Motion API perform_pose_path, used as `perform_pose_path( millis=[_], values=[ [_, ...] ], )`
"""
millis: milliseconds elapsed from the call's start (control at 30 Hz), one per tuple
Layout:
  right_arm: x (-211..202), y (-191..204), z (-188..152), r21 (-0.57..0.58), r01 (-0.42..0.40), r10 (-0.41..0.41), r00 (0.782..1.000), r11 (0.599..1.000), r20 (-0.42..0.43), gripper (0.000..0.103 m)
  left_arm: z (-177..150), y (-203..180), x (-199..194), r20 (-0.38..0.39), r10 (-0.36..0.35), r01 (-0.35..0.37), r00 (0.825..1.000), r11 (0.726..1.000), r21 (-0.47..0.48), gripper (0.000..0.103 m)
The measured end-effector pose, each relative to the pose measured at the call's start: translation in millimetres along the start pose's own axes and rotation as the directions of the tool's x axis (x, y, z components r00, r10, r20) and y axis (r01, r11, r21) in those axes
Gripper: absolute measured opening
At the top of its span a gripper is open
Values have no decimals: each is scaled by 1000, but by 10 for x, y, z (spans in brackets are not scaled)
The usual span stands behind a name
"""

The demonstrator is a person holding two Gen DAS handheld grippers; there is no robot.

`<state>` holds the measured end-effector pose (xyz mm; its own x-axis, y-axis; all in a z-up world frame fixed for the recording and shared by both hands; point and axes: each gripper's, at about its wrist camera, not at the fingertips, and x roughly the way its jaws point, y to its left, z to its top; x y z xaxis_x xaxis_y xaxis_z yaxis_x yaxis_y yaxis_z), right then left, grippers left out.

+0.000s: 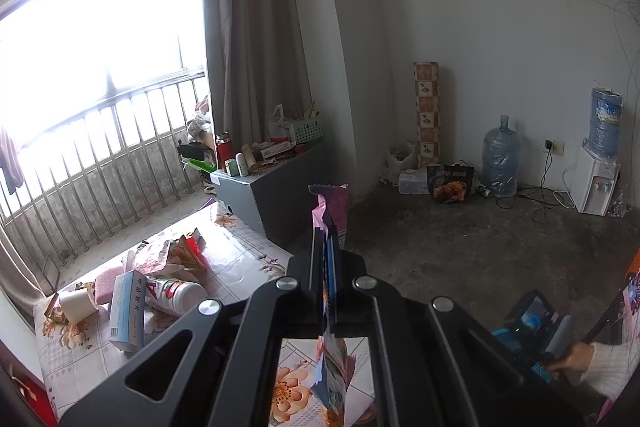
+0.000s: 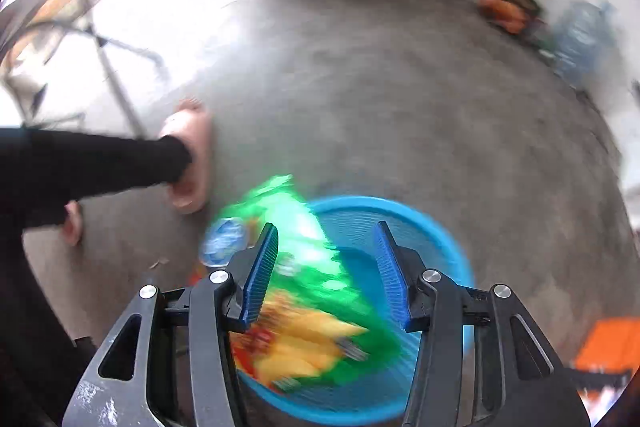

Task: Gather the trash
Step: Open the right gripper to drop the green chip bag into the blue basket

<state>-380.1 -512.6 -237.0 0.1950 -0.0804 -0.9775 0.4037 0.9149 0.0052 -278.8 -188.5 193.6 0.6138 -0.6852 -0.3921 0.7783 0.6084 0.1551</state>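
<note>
My left gripper is shut on a purple and multicoloured snack wrapper, which sticks out above the fingertips and hangs down behind them. On the flowered tablecloth to the left lie a white paper cup, a blue-white box, a white bottle and crumpled wrappers. My right gripper points down over a blue basket with its jaws open. A blurred green and yellow snack bag lies loose between and below the blue pads, over the basket's left side.
A grey cabinet loaded with clutter stands beyond the table. Water jugs and a dispenser line the far wall. A person's black-clad leg and pink slippers stand left of the basket, near metal table legs.
</note>
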Motion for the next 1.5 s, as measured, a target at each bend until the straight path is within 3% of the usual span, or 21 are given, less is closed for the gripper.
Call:
perform_pose_path(
  millis=[67, 100, 167, 300, 367, 500, 633, 733, 833, 900, 1000, 1067, 1133, 1167, 1233, 1300, 1333, 1367, 1433, 1500],
  values=[
    [488, 100, -128, -40, 7, -13, 991, 999, -136, 28, -9, 34, -17, -4, 3, -3, 1000, 1000, -4, 2],
    [629, 128, -202, -41, 26, -32, 986, 999, -161, 24, -20, 50, -29, -4, 10, -10, 1000, 1000, -4, 2],
    [812, 51, -392, -15, 99, -100, 975, 995, -198, 24, -27, 90, -54, -2, 24, -24, 1000, 1000, -6, 2],
    [969, -302, -663, 148, 8, 24, 977, 989, -213, 21, -76, 176, -40, -18, 23, -24, 1000, 999, -32, 2],
    [1080, -450, -712, 183, 13, 26, 977, 983, -209, 21, -112, 215, -9, -25, 15, -16, 1000, 999, -47, 2],
    [1370, -556, -844, 198, 121, -53, 947, 973, -318, 21, -154, 225, 72, -52, -6, 2, 999, 998, -70, 2],
    [1463, -848, -1047, 212, 217, -122, 914, 953, -387, 22, -144, 140, 84, -54, 10, -11, 999, 1000, -25, 2],
    [1224, -930, -1131, 229, 241, -150, 923, 943, -353, 28, -119, 92, 82, -44, 11, -11, 999, 1000, -3, 2],
    [904, -979, -1126, 248, 231, -158, 946, 941, -282, 40, -110, 56, 109, -40, -5, 4, 999, 1000, -5, 2],
    [658, -984, -1094, 275, 206, -142, 961, 939, -236, 41, -115, 43, 139, -41, -23, 23, 999, 1000, -13, 2],
    [296, -999, -1062, 322, 82, -52, 994, 943, -100, 41, -120, 4, 178, -42, -44, 43, 998, 999, -17, 2],
    [114, -945, -1055, 301, -44, 59, 997, 952, -40, 41, -115, -25, 187, -40, -50, 50, 998, 999, -15, 2],
    [116, -769, -971, 237, -86, 102, 993, 968, -56, 41, -99, -47, 192, -40, -59, 58, 997, 998, -16, 2],
    [258, -711, -956, 203, -73, 97, 989, 976, -110, 41, -99, -62, 191, -39, -64, 63, 997, 998, -16, 2],
    [680, -633, -967, 213, -69, 126, 956, 975, -265, 40, -108, -90, 191, -39, -69, 68, 997, 998, -13, 2],
    [1225, -591, -1009, 294, -38, 177, 868, 955, -464, 32, -119, -119, 187, -39, -73, 72, 997, 997, -12, 2],
    [1517, -642, -1067, 302, 4, 167, 826, 953, -538, 22, -123, -125, 182, -39, -77, 77, 996, 997, -13, 2],
    [1748, -686, -1119, 261, 78, 97, 797, 962, -597, 16, -127, -134, 176, -38, -79, 79, 996, 997, -13, 2],
    [2058, -718, -1147, 195, 144, 17, 764, 970, -645, 14, -135, -156, 168, -38, -74, 74, 997, 997, -4, 2],
    [2255, -803, -1193, 278, 144, 75, 757, 950, -649, 12, -141, -173, 167, -39, -64, 64, 997, 998, 4, 2]
  ],
)
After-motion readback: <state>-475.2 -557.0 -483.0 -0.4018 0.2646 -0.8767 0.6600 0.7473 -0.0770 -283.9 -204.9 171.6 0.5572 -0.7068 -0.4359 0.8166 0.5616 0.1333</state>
